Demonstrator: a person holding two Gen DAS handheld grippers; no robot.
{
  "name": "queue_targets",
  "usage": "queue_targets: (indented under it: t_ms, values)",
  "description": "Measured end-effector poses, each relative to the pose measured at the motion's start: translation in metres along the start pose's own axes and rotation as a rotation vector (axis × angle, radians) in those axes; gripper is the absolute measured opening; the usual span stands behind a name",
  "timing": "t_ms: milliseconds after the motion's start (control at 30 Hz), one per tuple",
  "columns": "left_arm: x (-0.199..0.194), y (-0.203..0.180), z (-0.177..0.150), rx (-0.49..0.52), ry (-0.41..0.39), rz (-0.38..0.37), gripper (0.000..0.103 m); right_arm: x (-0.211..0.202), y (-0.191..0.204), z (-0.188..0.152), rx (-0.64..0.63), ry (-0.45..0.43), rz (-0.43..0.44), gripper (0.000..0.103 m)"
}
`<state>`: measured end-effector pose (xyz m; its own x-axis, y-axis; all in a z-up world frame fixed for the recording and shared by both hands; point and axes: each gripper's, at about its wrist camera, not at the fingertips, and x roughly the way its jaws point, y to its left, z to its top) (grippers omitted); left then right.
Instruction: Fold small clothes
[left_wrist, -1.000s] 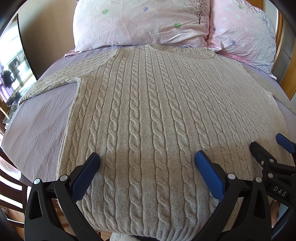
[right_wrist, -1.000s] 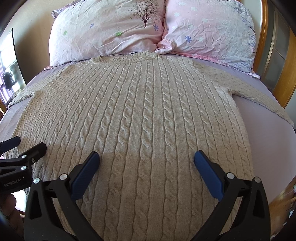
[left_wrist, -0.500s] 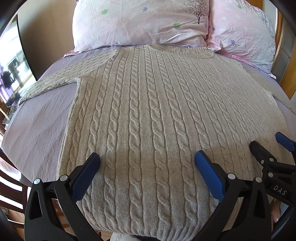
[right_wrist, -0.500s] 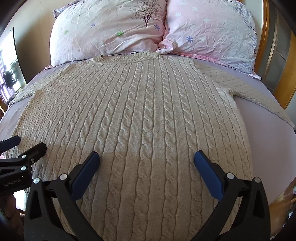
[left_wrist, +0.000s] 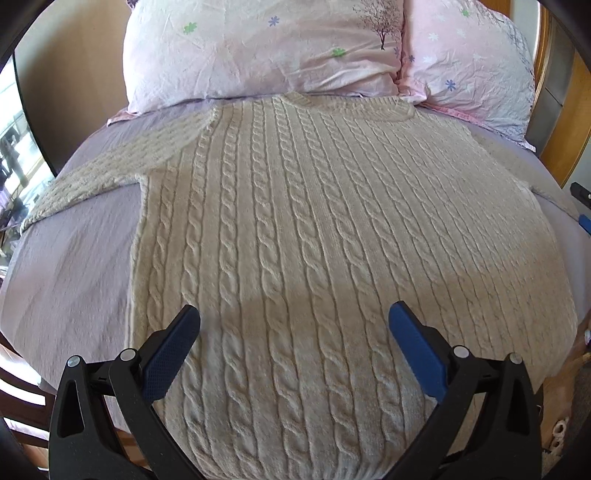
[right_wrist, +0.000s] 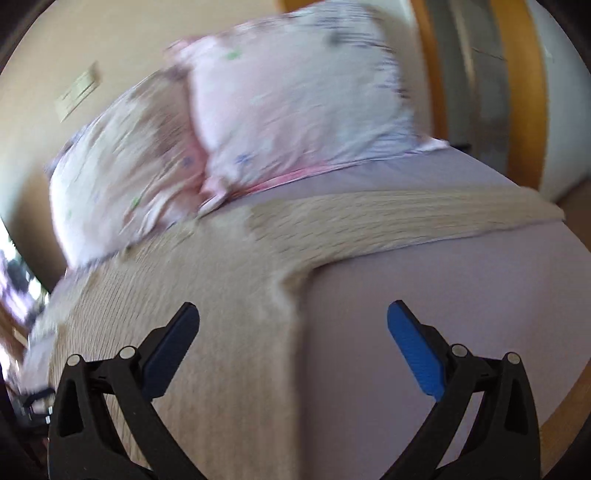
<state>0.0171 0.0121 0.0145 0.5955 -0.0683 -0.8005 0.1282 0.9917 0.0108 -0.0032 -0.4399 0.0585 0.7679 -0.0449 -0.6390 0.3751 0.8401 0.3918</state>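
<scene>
A beige cable-knit sweater lies flat, front up, on the bed with its collar toward the pillows and both sleeves spread out. My left gripper is open and empty above the sweater's lower middle. My right gripper is open and empty over the sweater's right side edge, just below the armpit; the right sleeve stretches out to the right. The right wrist view is blurred by motion. The right gripper's tip shows at the left wrist view's right edge.
The bed has a lilac sheet. Two pink flowered pillows lie at the head. A wooden bed frame runs along the right. A window is at far left.
My right gripper has swung quickly to the right, from the sweater's lower middle to its right side edge near the sleeve. My left gripper has barely moved. Both stay open.
</scene>
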Motion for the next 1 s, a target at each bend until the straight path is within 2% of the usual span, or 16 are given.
queue_targets:
  t_ms: [33, 100, 200, 267, 333, 367, 400, 467, 500, 567, 633, 700, 767, 900, 967, 1000]
  values:
    - [-0.001, 0.003, 0.004, 0.0, -0.028, 0.006, 0.102, 0.006, -0.032, 0.018, 0.105, -0.001, -0.022, 0.093]
    - [-0.003, 0.009, 0.013, -0.004, -0.076, 0.013, 0.102, 0.019, -0.09, 0.046, 0.289, 0.004, -0.074, 0.067]
    - [-0.005, 0.024, 0.028, -0.036, -0.129, -0.022, 0.102, 0.027, -0.156, 0.073, 0.494, -0.033, -0.165, 0.053]
    - [-0.004, 0.039, 0.038, -0.079, -0.147, -0.09, 0.102, 0.035, -0.183, 0.081, 0.571, -0.028, -0.208, 0.049]
    - [-0.001, 0.058, 0.045, -0.129, -0.155, -0.221, 0.102, 0.045, -0.2, 0.086, 0.624, -0.03, -0.187, 0.045]
    - [0.0, 0.07, 0.048, -0.172, -0.166, -0.292, 0.102, 0.048, -0.203, 0.088, 0.633, -0.029, -0.201, 0.039]
    - [0.002, 0.082, 0.05, -0.215, -0.182, -0.33, 0.102, 0.052, -0.206, 0.09, 0.644, -0.026, -0.208, 0.027]
    - [0.002, 0.104, 0.052, -0.29, -0.227, -0.306, 0.102, 0.063, -0.212, 0.093, 0.674, -0.018, -0.189, 0.008]
    - [0.001, 0.115, 0.053, -0.311, -0.245, -0.258, 0.102, 0.064, -0.209, 0.095, 0.671, -0.025, -0.196, 0.007]
    - [0.0, 0.136, 0.055, -0.334, -0.25, -0.14, 0.102, 0.055, -0.177, 0.105, 0.56, -0.084, -0.211, 0.007]
    - [-0.003, 0.161, 0.054, -0.384, -0.264, -0.056, 0.102, 0.043, -0.115, 0.118, 0.379, -0.141, -0.16, 0.007]
    - [-0.005, 0.189, 0.052, -0.458, -0.3, 0.017, 0.102, 0.036, -0.043, 0.121, 0.228, -0.166, -0.036, 0.007]
    - [-0.003, 0.217, 0.052, -0.534, -0.29, 0.053, 0.102, 0.033, 0.038, 0.111, 0.075, -0.162, 0.109, 0.007]
    - [0.009, 0.267, 0.05, -0.7, -0.261, 0.025, 0.102, 0.047, 0.189, 0.058, -0.167, -0.053, 0.41, 0.007]
    - [0.012, 0.284, 0.049, -0.76, -0.271, 0.007, 0.102, 0.068, 0.254, 0.018, -0.276, 0.077, 0.531, 0.007]
    - [0.014, 0.291, 0.05, -0.782, -0.272, 0.017, 0.102, 0.081, 0.283, -0.005, -0.342, 0.17, 0.565, 0.011]
